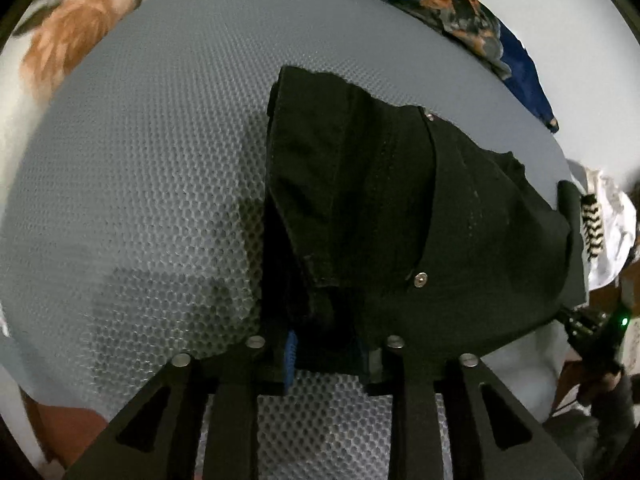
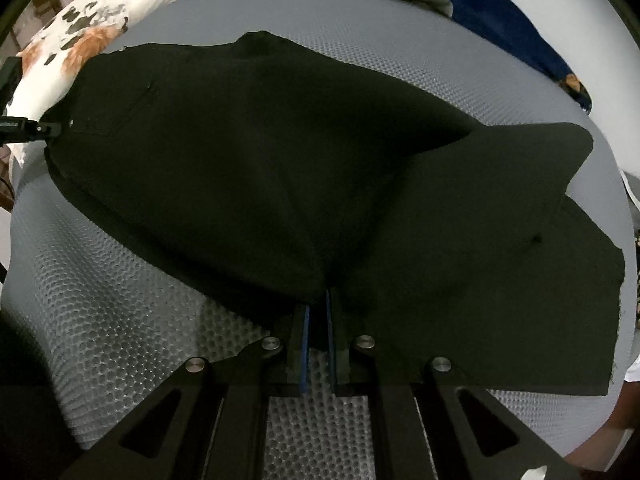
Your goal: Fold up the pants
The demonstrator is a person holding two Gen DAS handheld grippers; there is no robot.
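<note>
A: Where are the pants?

B: The black pants [image 2: 280, 168] lie spread on the big grey bumpy mat [image 1: 140, 200]. There are flowery pillows [image 1: 76, 28] at the far edge.

A: What do your 2 grippers do?

B: My right gripper [image 2: 318, 304] is squeezed tight on a fold of the pants. My left gripper [image 1: 330, 344] is partly open, with cloth between its fingers. I cannot tell if it pinches it.
</note>
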